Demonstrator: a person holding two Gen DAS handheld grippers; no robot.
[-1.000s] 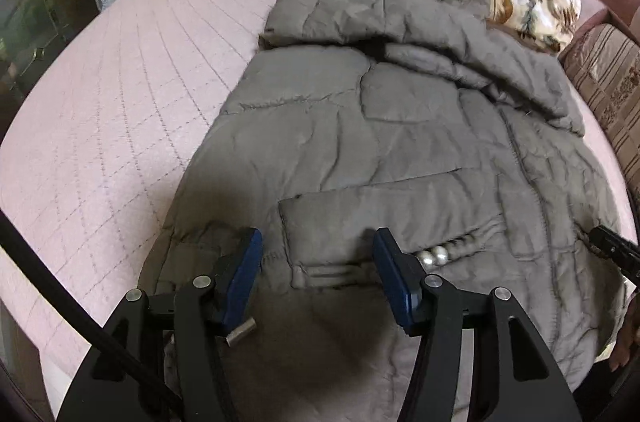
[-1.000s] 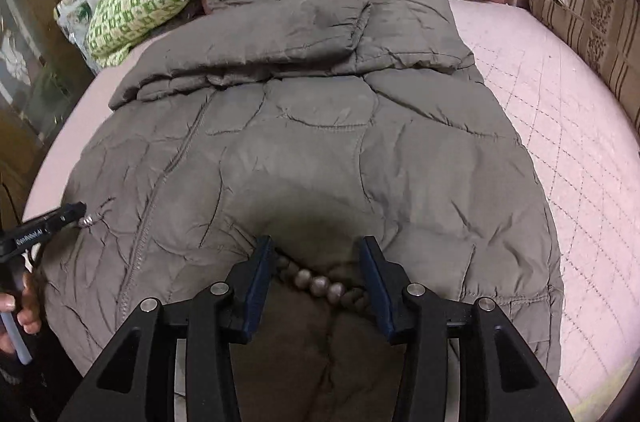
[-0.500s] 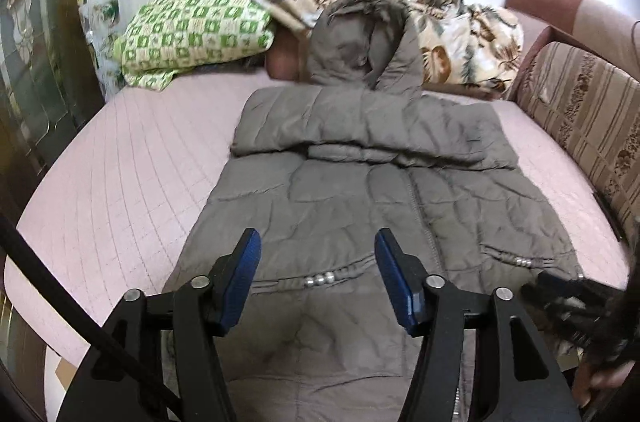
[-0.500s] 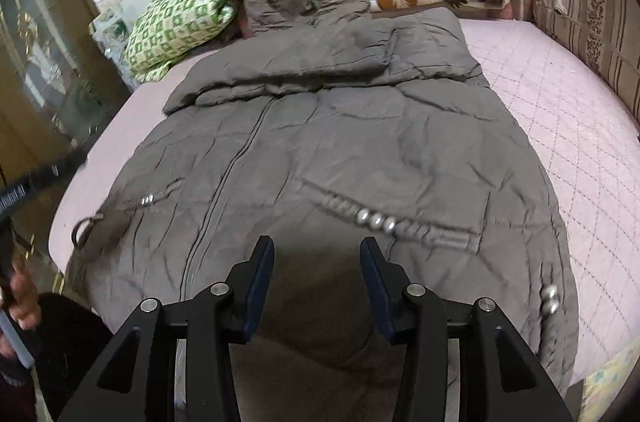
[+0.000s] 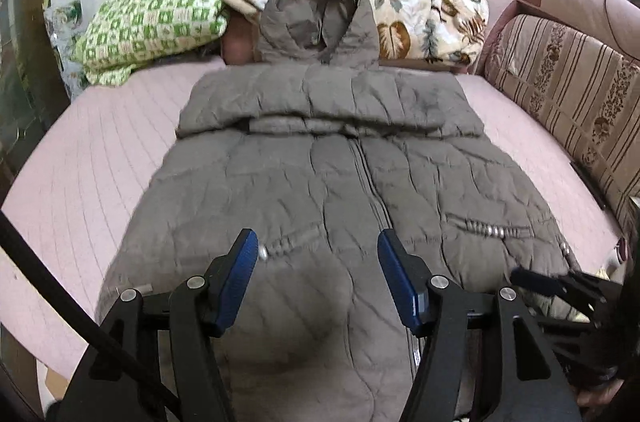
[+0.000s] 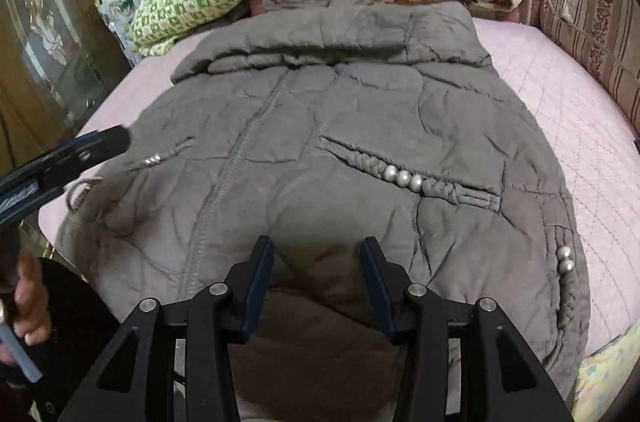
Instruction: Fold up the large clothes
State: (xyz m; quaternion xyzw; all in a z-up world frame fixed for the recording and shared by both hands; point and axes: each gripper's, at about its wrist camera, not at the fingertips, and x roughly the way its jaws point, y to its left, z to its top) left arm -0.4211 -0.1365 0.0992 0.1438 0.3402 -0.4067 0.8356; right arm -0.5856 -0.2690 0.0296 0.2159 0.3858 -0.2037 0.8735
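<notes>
Both grippers have pulled back from the grey quilted hooded coat (image 5: 320, 158); left gripper (image 5: 318, 254) and right gripper (image 6: 316, 258) hang open, empty, lower centre. Sleeves look folded; next, grasp the hem.

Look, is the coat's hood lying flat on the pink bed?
No, the hood is propped up against the leafy blanket behind the coat, not flat on the bed.
</notes>
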